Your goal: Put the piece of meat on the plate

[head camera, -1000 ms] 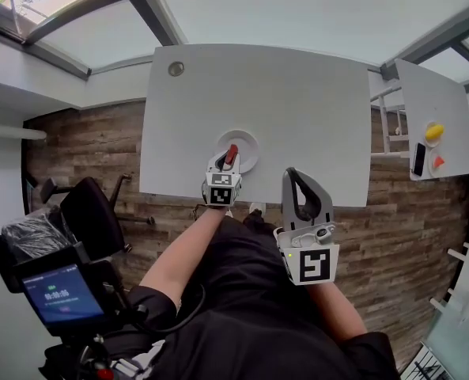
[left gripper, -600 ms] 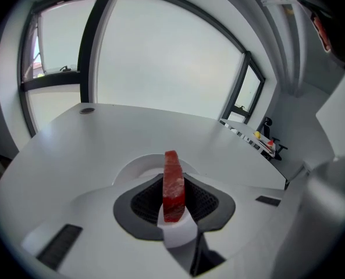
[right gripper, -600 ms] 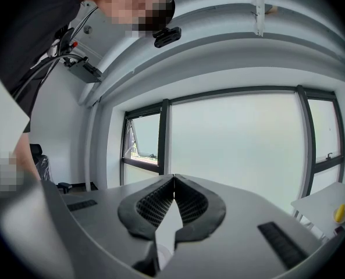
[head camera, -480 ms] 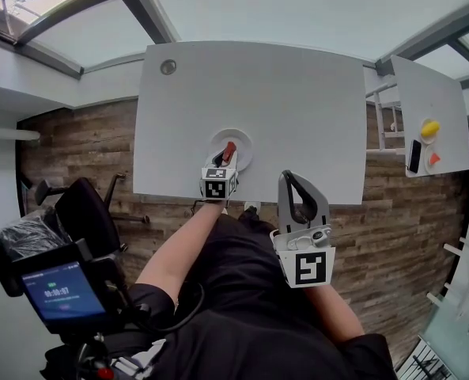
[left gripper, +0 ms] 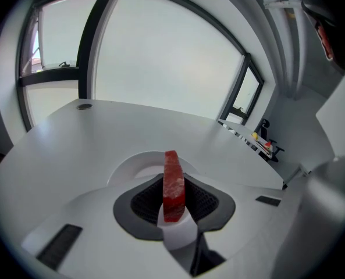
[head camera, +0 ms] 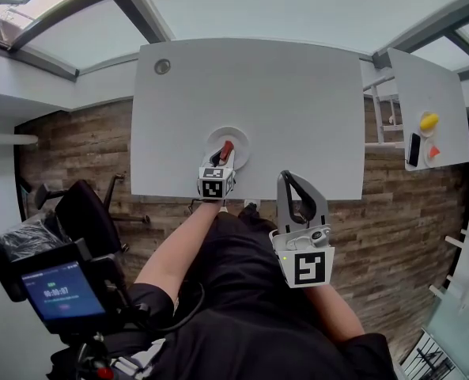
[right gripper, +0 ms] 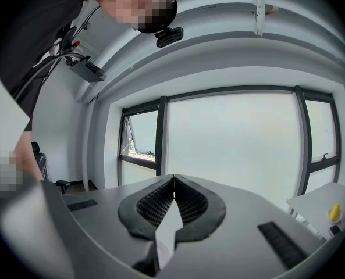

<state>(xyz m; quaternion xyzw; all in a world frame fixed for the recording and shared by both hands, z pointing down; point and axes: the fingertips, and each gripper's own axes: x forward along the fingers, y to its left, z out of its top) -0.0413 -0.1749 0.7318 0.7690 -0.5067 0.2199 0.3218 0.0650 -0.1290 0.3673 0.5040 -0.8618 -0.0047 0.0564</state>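
A red slab of meat (left gripper: 173, 186) stands on edge between the jaws of my left gripper (left gripper: 173, 197), which is shut on it. In the head view the meat (head camera: 225, 150) pokes out over the white round plate (head camera: 236, 139) near the table's front edge, with the left gripper (head camera: 221, 159) tilted down at the plate's near side. The plate's rim (left gripper: 131, 163) shows just beyond the jaws. My right gripper (head camera: 294, 184) hangs off the table in front of the person, its jaws closed tip to tip (right gripper: 173, 188) with nothing in them.
The plate sits on a white table (head camera: 297, 109) with a round cable grommet (head camera: 162, 66) at its far left corner. A second white table (head camera: 428, 101) at the right carries a yellow object (head camera: 429, 121), an orange one and a dark phone. An office chair (head camera: 84, 212) stands at the left.
The left gripper has sunk a little with the meat, closer over the plate. The right gripper has stayed where it was.
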